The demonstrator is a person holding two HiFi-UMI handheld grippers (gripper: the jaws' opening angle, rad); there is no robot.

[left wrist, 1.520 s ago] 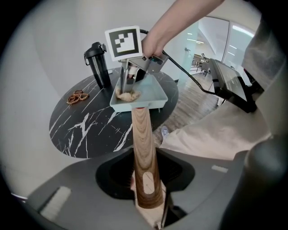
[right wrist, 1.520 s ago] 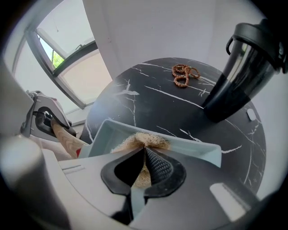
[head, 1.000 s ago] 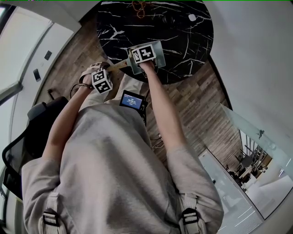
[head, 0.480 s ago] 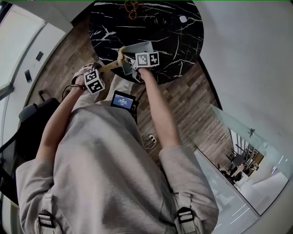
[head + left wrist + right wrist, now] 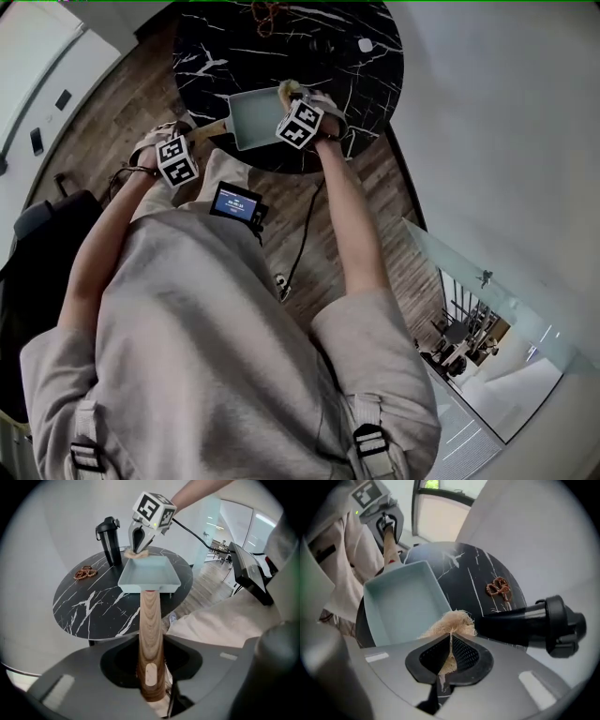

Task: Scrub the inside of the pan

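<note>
- counter (image 5: 375, 56): round, black marble. The pan sits at its near edge; can't tell if it rests on the top or is held just above.
- arms: right arm reaches out nearly straight over the pan. Left arm is bent, hand low and off the counter's edge.
- pan (image 5: 251, 120): pale blue, square, inside looks bare. Only the handle holds it, so a hard push at the far corner could twist or tip it.
- bottle (image 5: 108, 538): black, upright, just beyond the pan. A stroke overshooting the rim could knock it.
- left tongs (image 5: 151, 681): partly closed, clamped on the wood handle (image 5: 151, 620), in line with it.
- right tongs (image 5: 450, 641): pressed together on the scrubber, tips pointing down at the pan's far corner.
- scrubber (image 5: 451, 623): tan fibre tuft at the rim, not on the floor. The pinch is thin, so drag could pull it out.
</note>
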